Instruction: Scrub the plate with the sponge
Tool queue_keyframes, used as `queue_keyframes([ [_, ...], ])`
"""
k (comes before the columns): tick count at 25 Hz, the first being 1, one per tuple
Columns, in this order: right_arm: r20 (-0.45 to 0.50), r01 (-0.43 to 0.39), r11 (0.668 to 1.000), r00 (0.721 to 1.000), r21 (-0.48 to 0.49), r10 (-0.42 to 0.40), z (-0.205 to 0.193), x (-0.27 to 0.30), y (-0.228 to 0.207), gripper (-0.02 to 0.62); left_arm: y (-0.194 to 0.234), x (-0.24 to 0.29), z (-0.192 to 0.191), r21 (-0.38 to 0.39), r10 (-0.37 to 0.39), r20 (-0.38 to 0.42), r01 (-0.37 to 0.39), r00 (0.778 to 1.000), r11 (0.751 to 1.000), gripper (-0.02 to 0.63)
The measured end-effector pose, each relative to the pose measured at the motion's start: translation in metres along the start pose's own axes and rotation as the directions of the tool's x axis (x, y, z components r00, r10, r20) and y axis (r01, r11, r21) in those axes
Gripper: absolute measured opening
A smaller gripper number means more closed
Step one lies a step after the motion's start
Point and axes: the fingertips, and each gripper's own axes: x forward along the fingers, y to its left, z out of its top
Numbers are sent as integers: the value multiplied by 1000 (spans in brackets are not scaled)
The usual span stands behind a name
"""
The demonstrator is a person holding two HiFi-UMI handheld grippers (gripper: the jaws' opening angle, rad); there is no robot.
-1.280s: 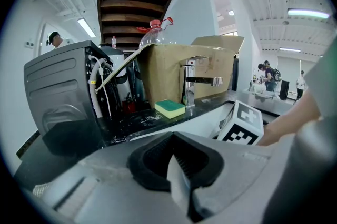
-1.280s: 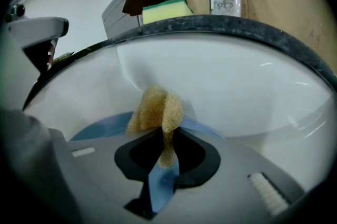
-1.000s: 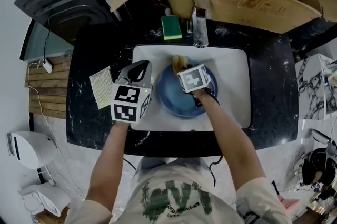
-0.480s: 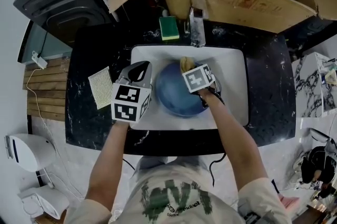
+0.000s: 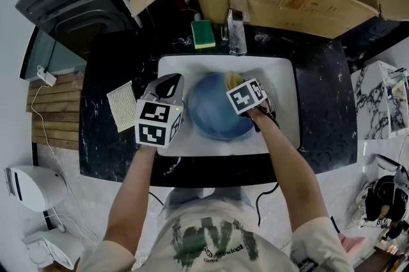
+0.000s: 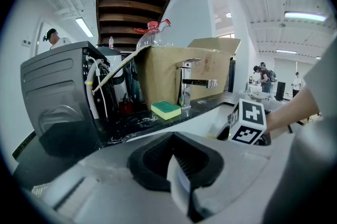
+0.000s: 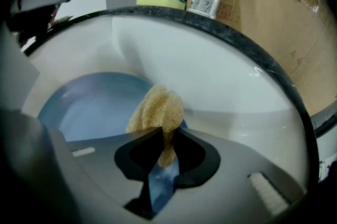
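Left hand-held gripper [image 6: 178,170]: at the left edge of the sink [image 5: 281,82], jaws pressed together on a thin pale-blue edge, apparently the plate's rim. Blue plate [image 5: 214,112]: lies in the white sink, which is set in the black marbled table [image 5: 326,98]. Right hand-held gripper [image 7: 160,152]: over the plate's right side, pinching the tan sponge [image 7: 155,112]. The sponge pokes out past the jaws near the plate's far rim; contact with the plate not discernible.

The head view looks down on the sink [image 5: 284,76] from high. Each gripper view peeks out close behind its fingers. All show the green sponge [image 5: 204,34].
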Motion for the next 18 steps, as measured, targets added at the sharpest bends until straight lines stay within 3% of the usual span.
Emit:
queue_keyframes([
  [18, -97, -59, 996, 994, -63, 52, -40, -31, 0, 61, -13, -3, 6, 13, -45, 20, 45, 999, 999, -2],
])
